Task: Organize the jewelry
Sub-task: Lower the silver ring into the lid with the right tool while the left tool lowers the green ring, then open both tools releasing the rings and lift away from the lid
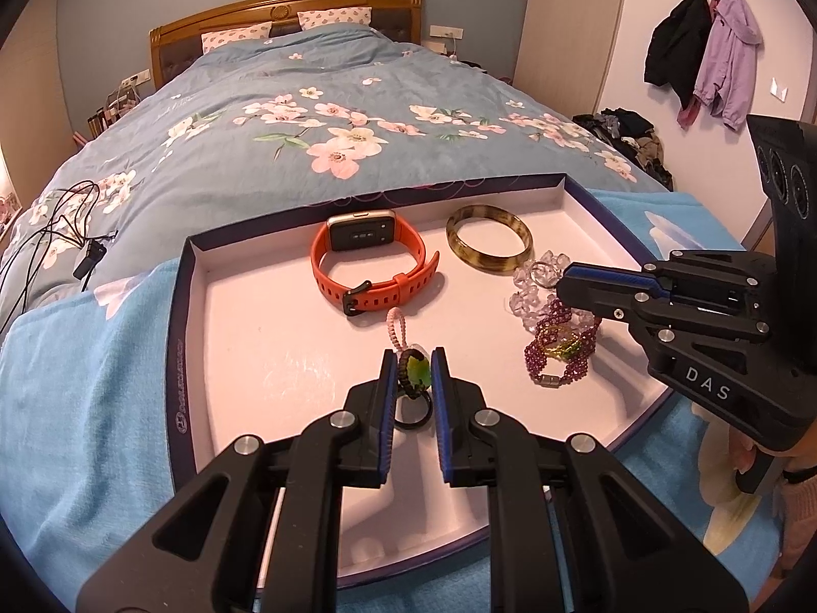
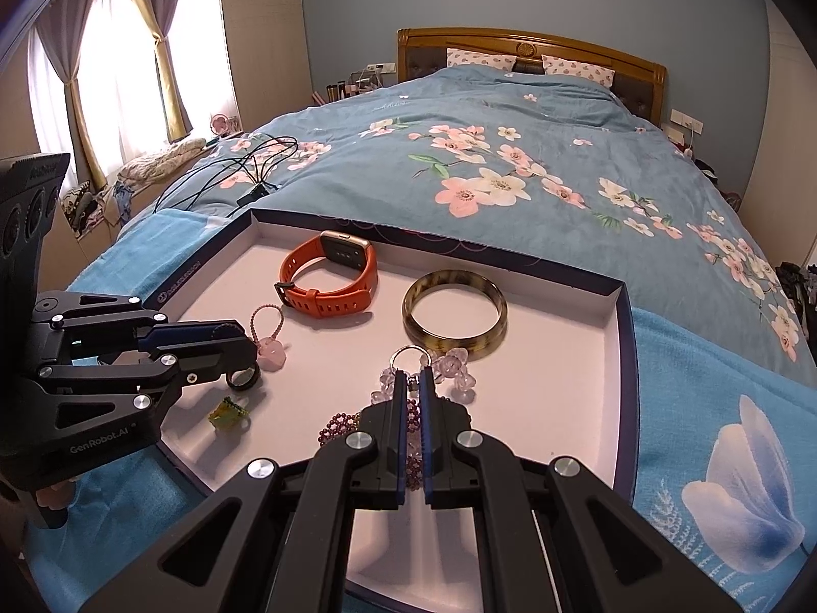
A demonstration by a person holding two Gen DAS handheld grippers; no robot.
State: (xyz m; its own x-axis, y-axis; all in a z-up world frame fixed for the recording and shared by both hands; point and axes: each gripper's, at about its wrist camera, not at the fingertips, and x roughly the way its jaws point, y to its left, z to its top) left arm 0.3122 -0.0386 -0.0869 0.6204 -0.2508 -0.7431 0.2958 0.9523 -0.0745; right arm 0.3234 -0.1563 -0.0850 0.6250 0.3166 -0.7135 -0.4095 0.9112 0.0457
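Resting on floral blue bedspread: white-lined box lid, curtained window beyond.

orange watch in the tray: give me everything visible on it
The orange watch has a ridged, rubbery-looking strap buckled into a closed loop with a dark clasp, and a pale gold rectangular case. It rests on its edge, dark sensor back showing in the left wrist view, near the far wall of the white tray, beside the mottled bangle. No tongs touch it.
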